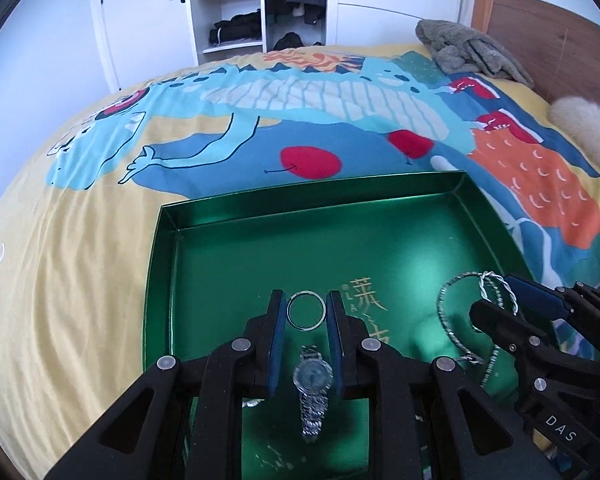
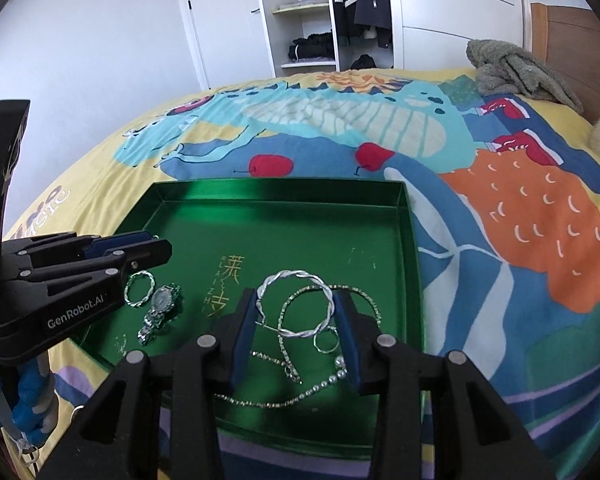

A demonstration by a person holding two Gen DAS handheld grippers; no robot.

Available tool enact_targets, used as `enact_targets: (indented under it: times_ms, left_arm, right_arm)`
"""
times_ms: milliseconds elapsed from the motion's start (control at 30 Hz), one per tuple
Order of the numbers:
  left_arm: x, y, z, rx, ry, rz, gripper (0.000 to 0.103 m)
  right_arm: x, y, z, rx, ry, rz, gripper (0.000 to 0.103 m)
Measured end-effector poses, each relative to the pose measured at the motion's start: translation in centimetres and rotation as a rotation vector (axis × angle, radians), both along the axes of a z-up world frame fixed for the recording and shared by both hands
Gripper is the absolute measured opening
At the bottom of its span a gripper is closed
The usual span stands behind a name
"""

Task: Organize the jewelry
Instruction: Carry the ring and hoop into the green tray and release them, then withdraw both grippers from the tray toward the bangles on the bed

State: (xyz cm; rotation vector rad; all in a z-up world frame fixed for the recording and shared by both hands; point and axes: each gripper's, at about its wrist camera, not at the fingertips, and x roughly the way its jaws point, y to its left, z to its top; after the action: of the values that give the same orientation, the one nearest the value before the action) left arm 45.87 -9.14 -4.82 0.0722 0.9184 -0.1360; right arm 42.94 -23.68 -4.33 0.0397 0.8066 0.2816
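Ring [image 1: 306, 311] between left tool [image 1: 306, 334] fingers

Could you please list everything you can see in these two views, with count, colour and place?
Shallow green metallic tray: one, on the bed.
Silver wristwatch: one, tray's left part.
Twisted silver ring-shaped bangle: one, beside the watch.
Large twisted silver bangle: one, tray's right part.
Silver rhinestone chains: a tangle, count unclear.
Small plain silver ring: one, among the chains.
Cartoon-print yellow bedspread: one.
Grey plush blanket: one, by the headboard.
Left gripper: black, blue pads, open around the ring-shaped bangle.
Right gripper: open over the large bangle.
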Motion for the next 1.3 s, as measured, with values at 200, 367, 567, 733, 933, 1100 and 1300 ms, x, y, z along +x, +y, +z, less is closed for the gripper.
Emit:
enact_targets:
  times_ms: [200, 367, 567, 733, 933, 1100, 1300]
  left_arm:
    - [2.3, 0.9, -2.2, 0.036, 0.041, 0.038, 0.020]
    - [2.9, 1.2, -2.8, 0.028, 0.069, 0.044, 0.020]
    - [3.4, 1.4, -2.6, 0.017, 0.097, 0.047, 0.021]
    - [2.0, 2.1, -0.5, 0.017, 0.060, 0.032, 0.032]
    - [-2.6, 3.7, 5.0, 0.068, -0.032, 0.007, 0.034]
    - [-7.9, 6.4, 9.8, 0.068, -0.096, 0.014, 0.034]
    - [-14.6, 9.7, 12.9, 0.052, -0.140, 0.010, 0.034]
  right_arm:
    - [2.4, 1.0, -2.7, -0.053, 0.062, 0.001, 0.037]
    - [2.8, 1.1, -3.5, -0.086, 0.072, 0.001, 0.037]
    - [2.9, 1.5, -3.3, -0.107, 0.076, 0.007, 0.038]
    - [1.5, 0.9, -0.8, -0.093, 0.035, 0.016, 0.042]
    - [-2.9, -0.1, 4.9, -0.093, -0.055, 0.026, 0.042]
    - [-8.1, -0.8, 10.0, -0.087, -0.129, 0.038, 0.042]
    - [-15.1, -0.2, 15.2, -0.063, -0.212, 0.064, 0.042]
